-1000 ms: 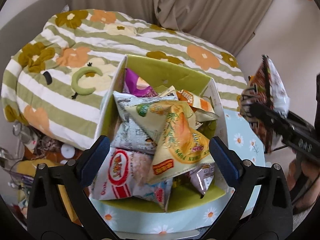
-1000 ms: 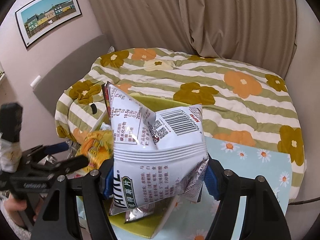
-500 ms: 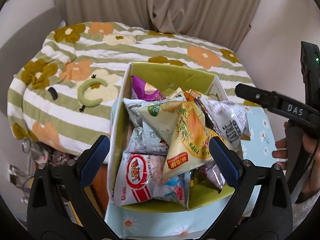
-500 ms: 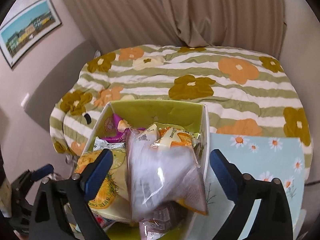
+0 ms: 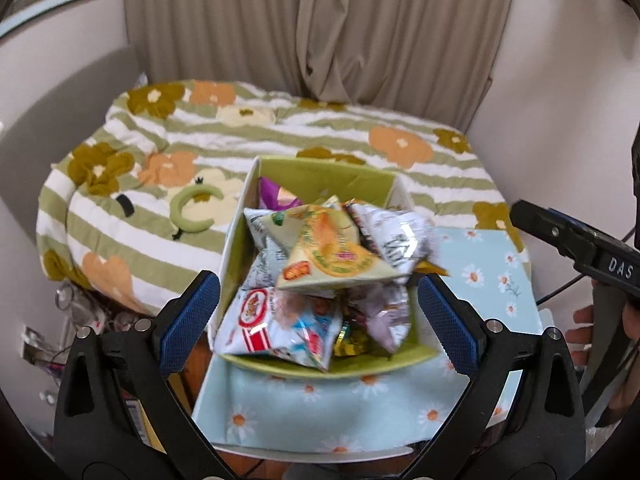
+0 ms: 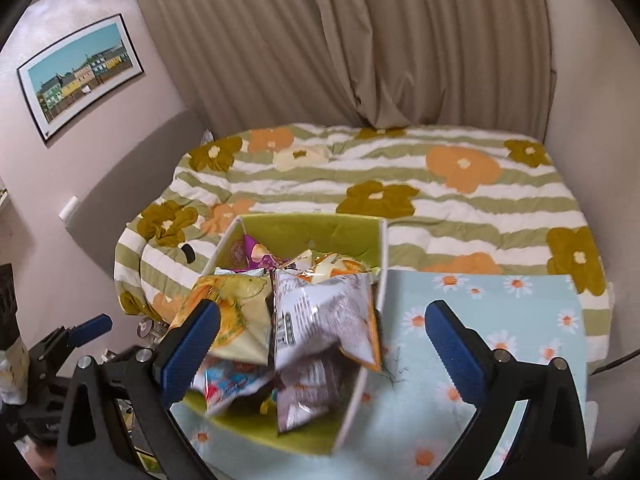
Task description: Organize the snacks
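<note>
A green box [image 5: 320, 172] [image 6: 312, 232] sits on a daisy-print table and is heaped with snack bags. A white chip bag [image 5: 394, 236] [image 6: 320, 312] lies on top at the box's right side, beside a yellow triangular bag [image 5: 332, 256] [image 6: 232, 312]. A red-and-white shrimp snack bag [image 5: 276, 320] lies at the front. My left gripper [image 5: 318, 316] is open and empty, above the box's near end. My right gripper [image 6: 322, 344] is open and empty, above the box's right wall; it also shows in the left wrist view [image 5: 576, 248].
The daisy-print table top [image 6: 500, 320] [image 5: 320, 404] extends right of the box. A bed with a green striped floral quilt [image 6: 400, 184] [image 5: 160, 152] lies behind. Curtains [image 6: 360, 40] hang at the back. Clutter lies on the floor at the left [image 5: 80, 308].
My right gripper opened and let go of the white chip bag, which dropped onto the pile in the box. Both grippers have pulled back and up from the box.
</note>
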The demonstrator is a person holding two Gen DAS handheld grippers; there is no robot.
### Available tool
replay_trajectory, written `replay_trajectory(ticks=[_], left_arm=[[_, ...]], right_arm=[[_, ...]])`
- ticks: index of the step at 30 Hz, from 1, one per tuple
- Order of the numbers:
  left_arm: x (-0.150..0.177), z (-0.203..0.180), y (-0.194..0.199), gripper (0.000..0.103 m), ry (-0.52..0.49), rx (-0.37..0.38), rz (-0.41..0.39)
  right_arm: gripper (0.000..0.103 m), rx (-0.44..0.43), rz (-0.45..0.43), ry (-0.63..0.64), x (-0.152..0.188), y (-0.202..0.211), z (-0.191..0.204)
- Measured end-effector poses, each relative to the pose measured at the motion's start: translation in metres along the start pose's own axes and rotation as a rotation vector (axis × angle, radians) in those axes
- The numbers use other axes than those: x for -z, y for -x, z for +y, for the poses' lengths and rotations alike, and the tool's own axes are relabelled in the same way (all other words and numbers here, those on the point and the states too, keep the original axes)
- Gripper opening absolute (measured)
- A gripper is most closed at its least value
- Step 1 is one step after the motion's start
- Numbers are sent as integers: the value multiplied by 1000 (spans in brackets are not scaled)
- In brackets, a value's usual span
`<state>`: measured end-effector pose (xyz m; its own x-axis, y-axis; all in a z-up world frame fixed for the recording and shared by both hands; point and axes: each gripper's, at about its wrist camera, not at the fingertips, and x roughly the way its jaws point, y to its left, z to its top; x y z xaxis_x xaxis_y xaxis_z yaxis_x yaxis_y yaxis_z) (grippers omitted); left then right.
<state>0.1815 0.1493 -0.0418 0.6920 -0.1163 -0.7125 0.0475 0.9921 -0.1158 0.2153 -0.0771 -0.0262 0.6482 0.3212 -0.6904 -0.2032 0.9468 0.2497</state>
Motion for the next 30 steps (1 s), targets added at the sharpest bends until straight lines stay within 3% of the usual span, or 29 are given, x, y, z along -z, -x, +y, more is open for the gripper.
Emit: replay_trajectory(ticks=[12,22,30], left_arm=[[39,-57,87,103,-62,-9,-173],[78,-89,109,103,-135,-17,-218],[86,-99,119,103,-152,-14,-232]], right_arm=[[102,204,-127,27,65,126,-17],[102,340,-161,3,106,168,-29],[102,355,-180,-13,118,180,-31]])
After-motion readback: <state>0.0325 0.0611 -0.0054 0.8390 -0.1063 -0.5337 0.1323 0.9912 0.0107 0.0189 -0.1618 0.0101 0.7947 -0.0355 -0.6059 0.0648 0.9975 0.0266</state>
